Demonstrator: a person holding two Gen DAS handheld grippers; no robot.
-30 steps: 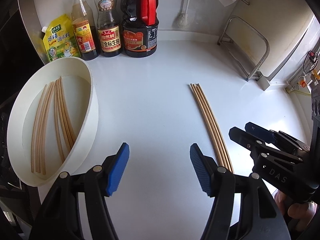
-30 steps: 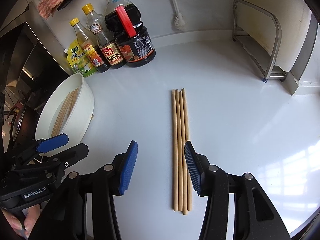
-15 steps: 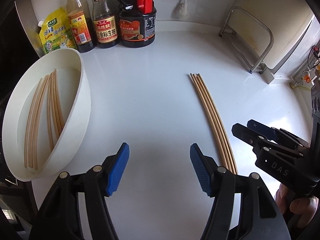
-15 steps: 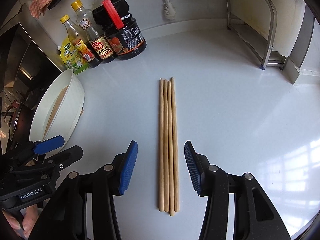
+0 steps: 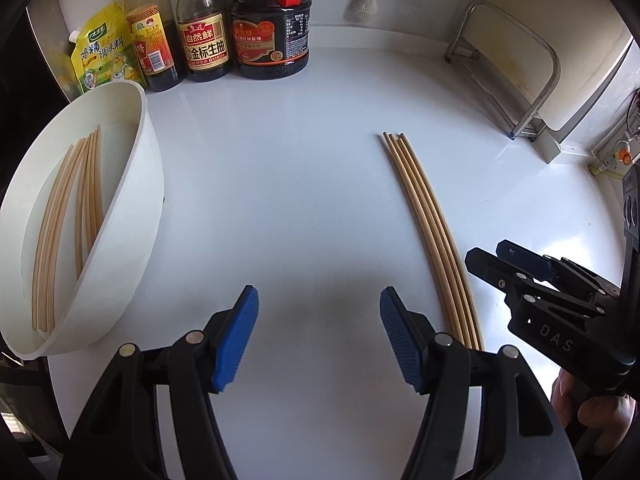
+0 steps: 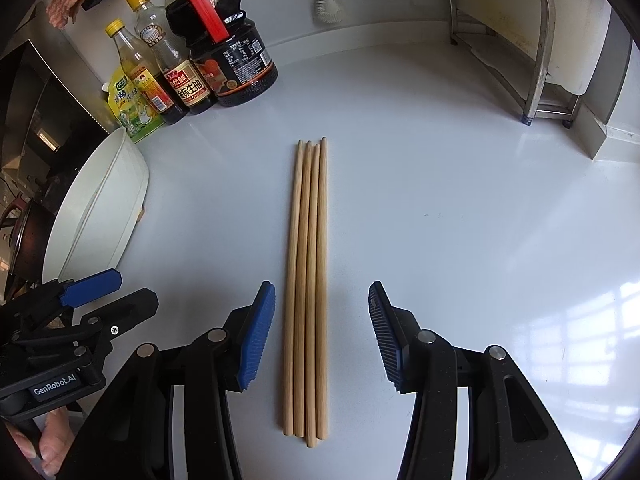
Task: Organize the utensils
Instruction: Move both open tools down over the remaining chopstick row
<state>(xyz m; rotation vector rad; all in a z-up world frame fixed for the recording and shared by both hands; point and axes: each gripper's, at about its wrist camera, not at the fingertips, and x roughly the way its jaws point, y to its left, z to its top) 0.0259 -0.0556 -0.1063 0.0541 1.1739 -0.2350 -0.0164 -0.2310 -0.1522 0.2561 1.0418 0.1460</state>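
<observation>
Several wooden chopsticks (image 6: 307, 280) lie side by side on the white counter, running away from me. My right gripper (image 6: 322, 336) hovers over their near half, open, its blue pads on either side of the bundle without touching it. In the left wrist view the same chopsticks (image 5: 430, 224) lie to the right of my left gripper (image 5: 319, 340), which is open over bare counter with nothing between its pads. A white oval bowl (image 5: 132, 216) at the left holds several more chopsticks (image 5: 68, 216). The right gripper (image 5: 520, 268) shows at the right edge.
Sauce bottles (image 5: 240, 28) and a yellow seasoning pouch (image 5: 102, 56) stand along the back wall. A metal rack (image 6: 520, 48) sits at the back right. A dish brush (image 6: 326, 4) hangs on the wall. A hand (image 5: 592, 416) holds the right gripper's handle.
Both grippers have sunk closer to the counter. The chopsticks have slid in between the right gripper's pads in its view. The jaws' width has not changed.
</observation>
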